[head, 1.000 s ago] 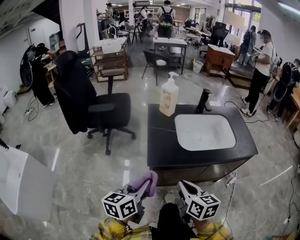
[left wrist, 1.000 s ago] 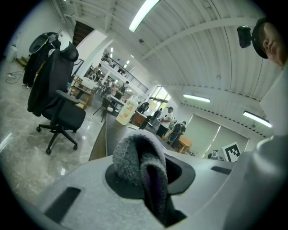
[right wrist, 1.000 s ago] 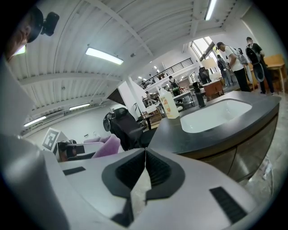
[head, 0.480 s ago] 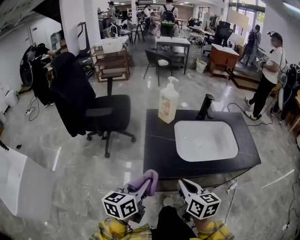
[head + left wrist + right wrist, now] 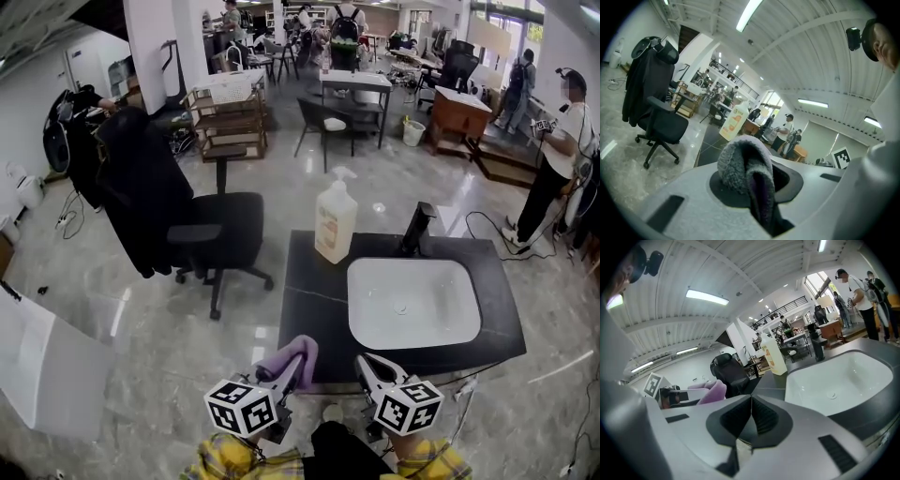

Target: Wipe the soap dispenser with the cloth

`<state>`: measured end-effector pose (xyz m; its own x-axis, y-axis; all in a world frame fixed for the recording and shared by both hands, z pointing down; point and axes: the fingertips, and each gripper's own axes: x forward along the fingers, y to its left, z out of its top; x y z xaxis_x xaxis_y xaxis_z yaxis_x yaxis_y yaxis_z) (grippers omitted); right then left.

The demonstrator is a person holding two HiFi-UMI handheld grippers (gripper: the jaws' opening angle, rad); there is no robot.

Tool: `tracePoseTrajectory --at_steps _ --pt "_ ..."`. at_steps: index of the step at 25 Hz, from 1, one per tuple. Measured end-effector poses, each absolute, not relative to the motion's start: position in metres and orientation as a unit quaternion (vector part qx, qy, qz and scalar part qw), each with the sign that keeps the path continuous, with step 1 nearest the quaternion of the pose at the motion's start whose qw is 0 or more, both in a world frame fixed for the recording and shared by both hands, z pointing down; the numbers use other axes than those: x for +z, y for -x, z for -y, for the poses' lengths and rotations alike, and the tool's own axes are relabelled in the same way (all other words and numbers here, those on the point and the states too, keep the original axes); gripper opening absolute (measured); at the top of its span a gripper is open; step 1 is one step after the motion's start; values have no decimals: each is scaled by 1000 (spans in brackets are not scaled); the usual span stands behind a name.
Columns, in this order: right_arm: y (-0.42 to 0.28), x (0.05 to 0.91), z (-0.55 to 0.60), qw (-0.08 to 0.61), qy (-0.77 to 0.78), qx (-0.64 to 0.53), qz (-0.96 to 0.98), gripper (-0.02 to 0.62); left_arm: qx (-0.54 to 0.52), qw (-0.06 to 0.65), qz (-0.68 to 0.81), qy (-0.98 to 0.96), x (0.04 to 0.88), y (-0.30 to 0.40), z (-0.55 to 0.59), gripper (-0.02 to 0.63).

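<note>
Here, in the head view, a dark counter (image 5: 309,291) with a white basin (image 5: 412,302) set into it stands on a glossy grey floor (image 5: 159,337). The soap dispenser (image 5: 335,220), a pale pump bottle with an orange label, stands upright at the counter's far left corner. It is just beside the basin's far left rim and to the left of the black faucet (image 5: 417,228).

Both grippers are held low at the near edge of the counter, well apart from the dispenser. The left gripper (image 5: 298,367) has its jaws closed on the cloth (image 5: 286,354), a purple-grey fleecy piece folded into a bundle. In the left gripper view the fold is pinched between the pads and bulges up above them, with the dispenser visible far beyond it. The right gripper (image 5: 362,366) holds nothing. In the right gripper view its ribbed pads meet along a single seam, with no gap and no object between them, and the basin lies ahead to its right. The two grippers sit side by side, near each other but not touching.

Left of the counter stands a black office chair (image 5: 220,225) with a dark jacket (image 5: 131,202) draped over its backrest. Several people (image 5: 553,159) stand among desks and tables in the background of the open room.
</note>
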<state>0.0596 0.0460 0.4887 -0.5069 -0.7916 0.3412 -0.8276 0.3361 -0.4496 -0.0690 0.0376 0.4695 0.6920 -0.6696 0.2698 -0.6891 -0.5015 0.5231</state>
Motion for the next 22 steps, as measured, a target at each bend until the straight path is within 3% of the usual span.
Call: tracePoseTrajectory --at_steps 22 --pt "-112 487 79 37 -458 287 841 6 -11 298 433 -851 456 21 82 49"
